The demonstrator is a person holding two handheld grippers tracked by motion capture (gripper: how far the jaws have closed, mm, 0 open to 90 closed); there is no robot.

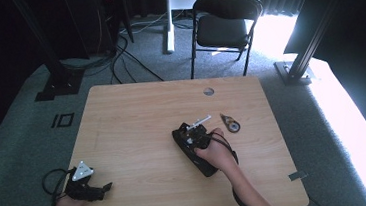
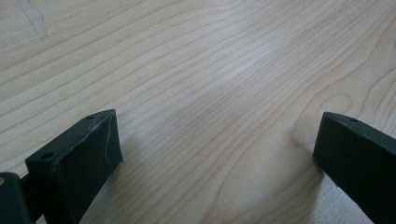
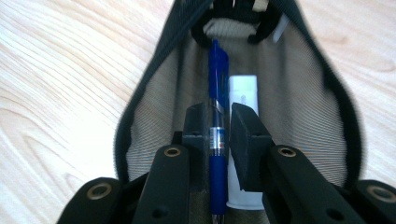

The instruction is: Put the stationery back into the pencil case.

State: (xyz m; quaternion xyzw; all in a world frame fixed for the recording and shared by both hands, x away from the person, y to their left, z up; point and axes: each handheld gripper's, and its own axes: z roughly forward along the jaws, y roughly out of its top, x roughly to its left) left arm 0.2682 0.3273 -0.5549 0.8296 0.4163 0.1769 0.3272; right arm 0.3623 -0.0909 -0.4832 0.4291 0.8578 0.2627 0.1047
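My right gripper (image 3: pixel 217 123) has its two jaws closed on one blue pen (image 3: pixel 218 140), pinching the barrel near its clear middle band. The pen runs lengthwise between the jaws, its far end pointing into the open mouth of one black mesh pencil case (image 3: pixel 299 107), so that most of the pen lies over the grey mesh lining. Just beside the pen, on its right in the right gripper view, lies one white tube-shaped item (image 3: pixel 243 93) on the lining; I cannot tell what it is. In the high view the right gripper (image 1: pixel 194 138) sits near the middle of the table (image 1: pixel 132 122) with my right hand (image 1: pixel 216 152) wrapped around it, and the case (image 1: pixel 191 147) is a dark shape under it, lying at a slant.

Near the case, toward the far right, I count two loose things on the wood: one white stick-like item (image 1: pixel 200 121) touching or almost touching the case's far end, and one small correction-tape dispenser (image 1: pixel 230 123) well apart from it.

My left gripper (image 2: pixel 215 149) has its jaws spread wide with nothing between them, bare wood grain below. In the high view it (image 1: pixel 85 184) rests at the near left corner of the table, well apart from the case.

Beyond the table stands one black folding chair (image 1: pixel 224 21).
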